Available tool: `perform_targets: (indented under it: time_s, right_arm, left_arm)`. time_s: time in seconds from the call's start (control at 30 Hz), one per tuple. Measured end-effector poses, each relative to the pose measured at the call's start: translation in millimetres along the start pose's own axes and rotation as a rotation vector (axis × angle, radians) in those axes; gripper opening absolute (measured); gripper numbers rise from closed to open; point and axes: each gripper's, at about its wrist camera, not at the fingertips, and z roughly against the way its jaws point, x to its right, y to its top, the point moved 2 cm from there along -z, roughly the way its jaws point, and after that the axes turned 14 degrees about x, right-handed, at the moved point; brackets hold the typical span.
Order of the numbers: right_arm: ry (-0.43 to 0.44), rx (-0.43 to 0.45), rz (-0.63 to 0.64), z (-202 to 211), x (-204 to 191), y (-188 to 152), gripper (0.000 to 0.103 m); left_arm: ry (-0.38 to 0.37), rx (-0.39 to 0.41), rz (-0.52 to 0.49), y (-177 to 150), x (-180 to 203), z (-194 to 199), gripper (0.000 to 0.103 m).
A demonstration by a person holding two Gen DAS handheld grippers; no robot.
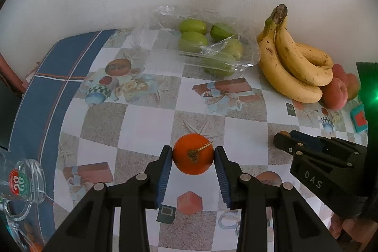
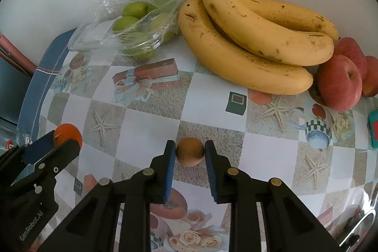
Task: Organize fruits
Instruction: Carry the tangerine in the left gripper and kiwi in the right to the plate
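My left gripper (image 1: 193, 152) is shut on an orange fruit (image 1: 193, 154) with a stem, held just over the patterned tablecloth (image 1: 146, 124). My right gripper (image 2: 190, 151) is shut on a small brown kiwi-like fruit (image 2: 189, 151). The right gripper shows at the right of the left wrist view (image 1: 287, 142); the left gripper with the orange fruit (image 2: 67, 135) shows at the left of the right wrist view. A bunch of bananas (image 2: 255, 39) lies at the back against the wall, red apples (image 2: 340, 83) to its right, green fruits in a clear plastic tray (image 2: 132, 27) to its left.
A white wall runs behind the table. A glass mug (image 1: 26, 183) stands at the table's left edge on a blue cloth border (image 1: 42, 86). A teal box (image 2: 373, 131) sits at the far right. A shiny metal rim (image 2: 363, 223) shows at the lower right.
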Motion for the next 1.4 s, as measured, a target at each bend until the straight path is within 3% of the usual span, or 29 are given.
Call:
perform_targets:
  time_s: [0.4, 0.87, 1.4]
  right_arm:
    - [0.002, 0.032, 0.002, 64, 3, -10, 0.026]
    - [0.003, 0.078, -0.042, 160, 13, -51, 0.026]
    - [-0.046, 0.140, -0.123, 218, 47, -124, 0.026]
  left_arm:
    - [0.022, -0.048, 0.084, -5, 6, 24, 0.039]
    - [0.000, -0.083, 0.209, -48, 46, 89, 0.039]
    - [0.006, -0.011, 0.262, -109, 99, 135, 0.039]
